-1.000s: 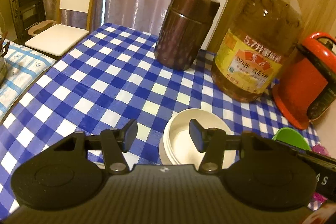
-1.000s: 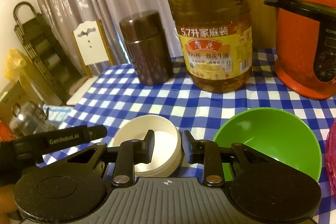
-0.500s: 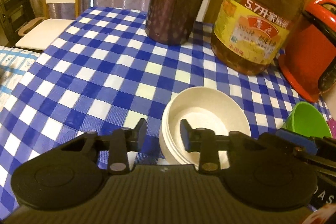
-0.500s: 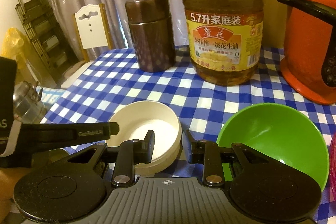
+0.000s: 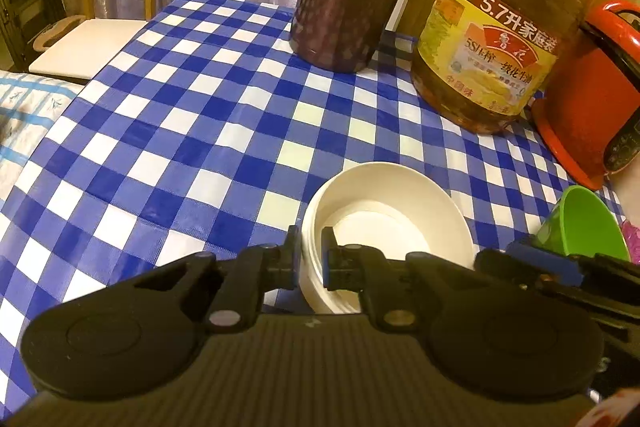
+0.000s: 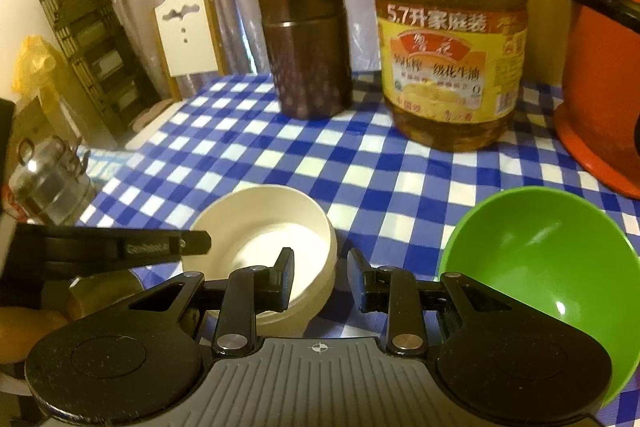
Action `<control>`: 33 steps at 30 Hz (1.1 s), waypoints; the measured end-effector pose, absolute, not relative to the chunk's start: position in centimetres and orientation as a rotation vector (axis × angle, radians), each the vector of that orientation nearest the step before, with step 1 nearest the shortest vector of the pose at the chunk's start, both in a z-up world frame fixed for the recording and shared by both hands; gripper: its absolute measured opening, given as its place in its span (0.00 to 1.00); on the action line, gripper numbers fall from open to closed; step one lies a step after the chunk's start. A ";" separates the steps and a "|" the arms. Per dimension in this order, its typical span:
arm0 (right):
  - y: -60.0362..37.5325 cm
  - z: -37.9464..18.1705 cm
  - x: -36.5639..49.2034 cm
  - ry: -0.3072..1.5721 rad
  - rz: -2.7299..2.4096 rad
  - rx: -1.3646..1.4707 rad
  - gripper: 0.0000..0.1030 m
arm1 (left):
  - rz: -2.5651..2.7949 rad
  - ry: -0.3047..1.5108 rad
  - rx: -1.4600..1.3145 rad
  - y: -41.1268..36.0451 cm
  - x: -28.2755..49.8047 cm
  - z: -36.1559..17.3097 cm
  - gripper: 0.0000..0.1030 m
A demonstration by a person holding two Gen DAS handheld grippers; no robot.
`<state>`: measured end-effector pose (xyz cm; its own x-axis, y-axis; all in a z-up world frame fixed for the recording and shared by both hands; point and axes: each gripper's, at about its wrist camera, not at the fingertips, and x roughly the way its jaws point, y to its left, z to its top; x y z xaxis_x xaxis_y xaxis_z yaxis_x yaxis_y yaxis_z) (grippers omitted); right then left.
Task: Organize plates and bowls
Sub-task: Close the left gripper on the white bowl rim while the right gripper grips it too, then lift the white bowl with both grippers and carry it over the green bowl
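The left claw [image 5: 311, 255] pinches the white bowl [image 5: 394, 211] by its rim at 9 o'clock. The right claw [image 6: 320, 277] is partly open and empty — the green bowl [image 6: 548, 259] sits at its 3 o'clock on the worktop [image 5: 192, 131].

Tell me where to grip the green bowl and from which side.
Grip the green bowl by its near rim, coming from above: one finger inside, one outside. It sits upright and open, with thin flaring walls. The right gripper, open, is closest, just left of it.

Matte black left gripper [image 5: 311, 259] and right gripper [image 6: 319, 279]: round hinge discs, silver screws, ribbed grey housing, small crosshair mark, blue-edged fingers [image 5: 329, 255]
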<state>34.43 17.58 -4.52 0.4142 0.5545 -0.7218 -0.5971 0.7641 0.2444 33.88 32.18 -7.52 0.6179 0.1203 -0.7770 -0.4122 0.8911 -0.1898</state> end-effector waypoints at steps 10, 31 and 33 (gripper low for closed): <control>18.4 -6.3 34.8 0.950 0.726 -0.040 0.30 | 0.311 0.858 -0.368 32.1 33.6 -7.5 0.08; 17.7 -5.7 35.2 0.972 0.695 0.030 0.15 | 0.316 0.821 -0.368 31.7 32.6 -6.7 0.08; 17.5 -5.2 35.1 0.960 0.694 0.041 0.15 | 0.316 0.807 -0.371 31.6 32.5 -6.3 0.08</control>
